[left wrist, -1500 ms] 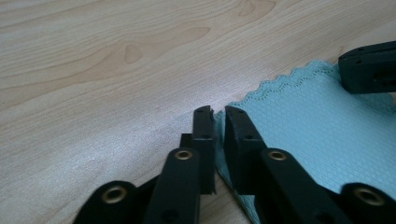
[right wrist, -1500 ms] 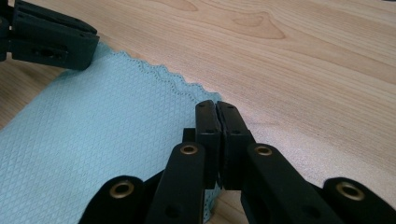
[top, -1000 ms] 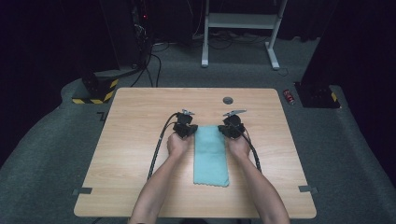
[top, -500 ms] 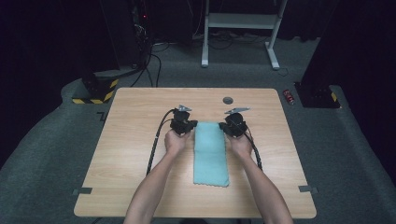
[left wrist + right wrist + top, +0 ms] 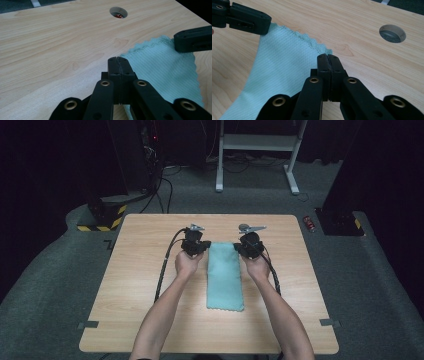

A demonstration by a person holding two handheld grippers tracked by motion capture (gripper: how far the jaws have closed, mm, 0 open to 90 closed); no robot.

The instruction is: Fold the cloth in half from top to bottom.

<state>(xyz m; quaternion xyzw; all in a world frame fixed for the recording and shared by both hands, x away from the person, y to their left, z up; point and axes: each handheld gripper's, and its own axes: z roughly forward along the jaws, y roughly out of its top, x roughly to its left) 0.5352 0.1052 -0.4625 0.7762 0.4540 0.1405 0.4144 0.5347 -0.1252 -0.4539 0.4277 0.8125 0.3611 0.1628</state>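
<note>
You hold the pale teal, waffle-textured cloth [image 5: 225, 275] by its two far corners. Your left gripper [image 5: 196, 246] has its jaws pressed together on the far left corner, and your right gripper [image 5: 248, 245] has its jaws pressed together on the far right corner. The cloth is a long, narrow rectangle lying down the middle of the light wooden desk [image 5: 140, 290], its near end with the scalloped edge flat on the wood between your forearms. In the left gripper view the cloth [image 5: 160, 70] rises toward the clamped jaws, and the other gripper shows at the right edge. In the right gripper view the cloth [image 5: 279, 72] slopes up from the desk to both grippers. A round cable hole [image 5: 392, 33] sits in the desk beyond the cloth.
</note>
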